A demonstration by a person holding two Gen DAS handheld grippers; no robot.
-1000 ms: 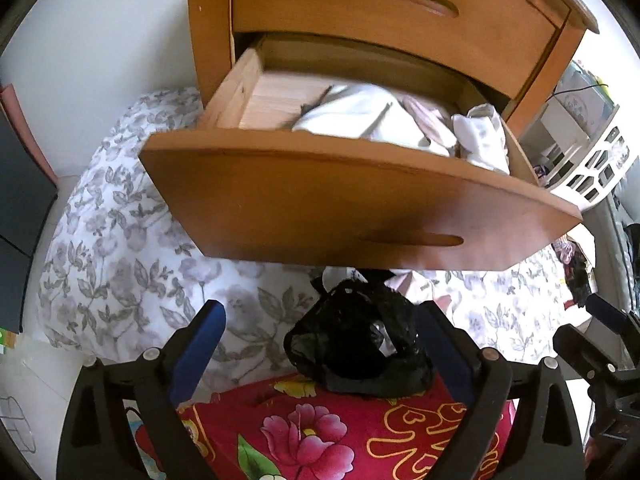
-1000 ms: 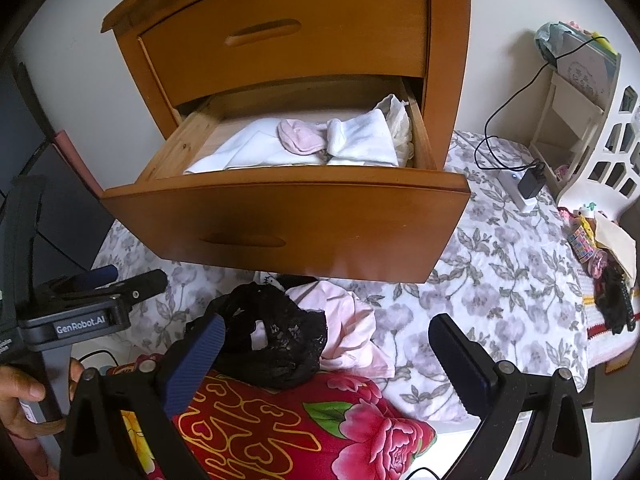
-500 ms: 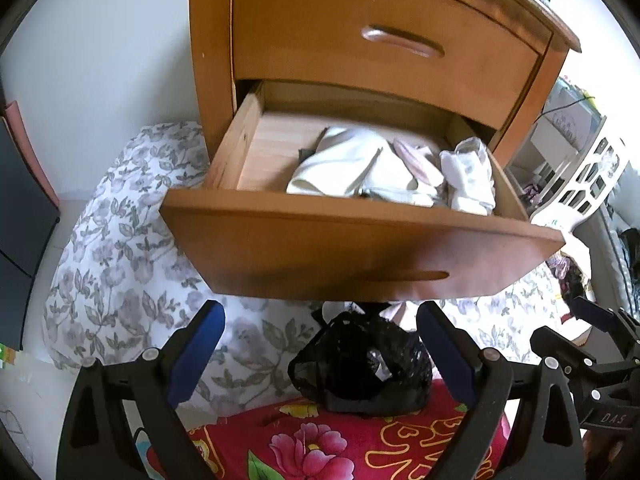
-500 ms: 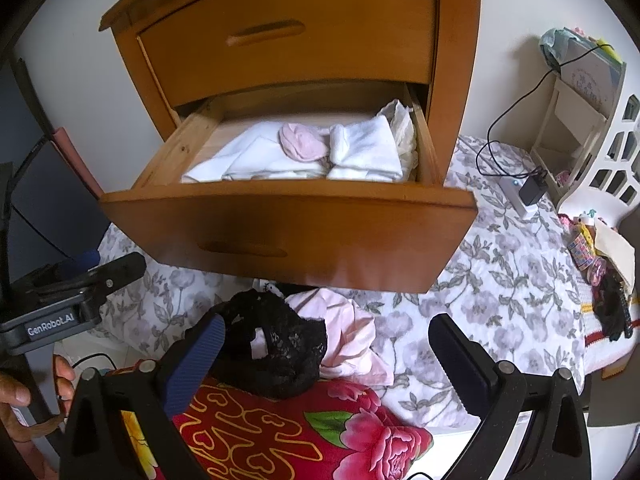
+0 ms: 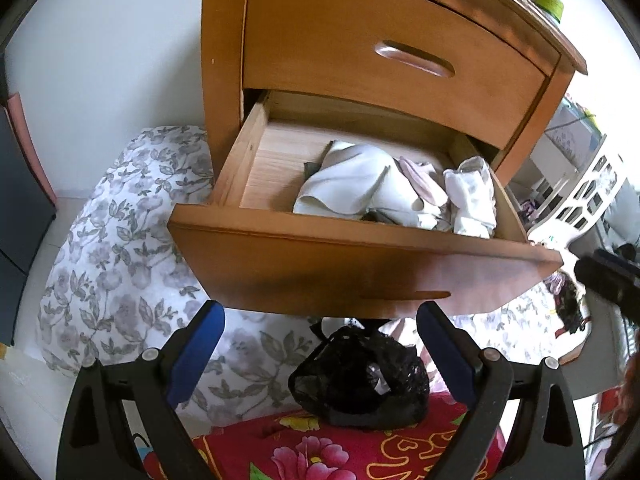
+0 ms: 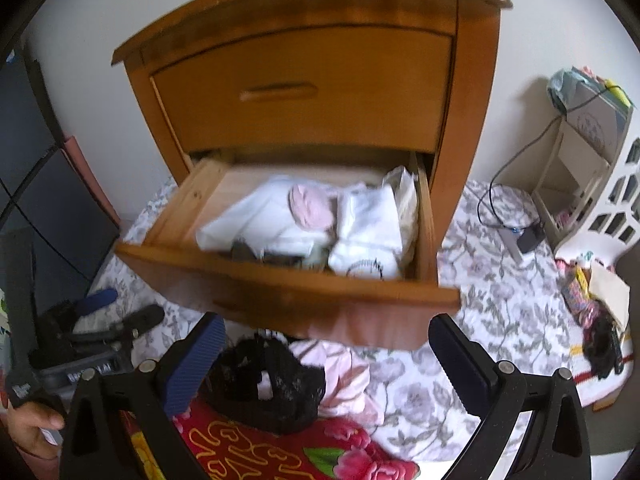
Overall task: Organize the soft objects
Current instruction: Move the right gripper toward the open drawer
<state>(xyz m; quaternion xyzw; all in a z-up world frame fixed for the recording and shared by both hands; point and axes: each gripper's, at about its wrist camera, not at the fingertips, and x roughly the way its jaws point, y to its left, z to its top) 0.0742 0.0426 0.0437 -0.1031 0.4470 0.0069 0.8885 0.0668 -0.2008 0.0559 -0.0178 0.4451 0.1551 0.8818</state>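
Drawer open and part-filled, two garments still out on the bed

The lower drawer (image 5: 360,264) of a wooden nightstand (image 6: 320,92) stands pulled out with folded white cloths (image 6: 276,220) and a pink item (image 6: 310,210) packed toward its right side, its left half bare wood. Below the drawer front, a black lace garment (image 5: 360,380) and a pale pink garment (image 6: 344,380) lie touching on the bed (image 5: 120,264), beside a red floral blanket (image 6: 256,452). Both the left hand-held gripper (image 5: 320,344) and right hand-held gripper (image 6: 326,352) hover with fingers spread wide, holding nothing. By appearances the sorting is partly done, with these two pieces left to stow.
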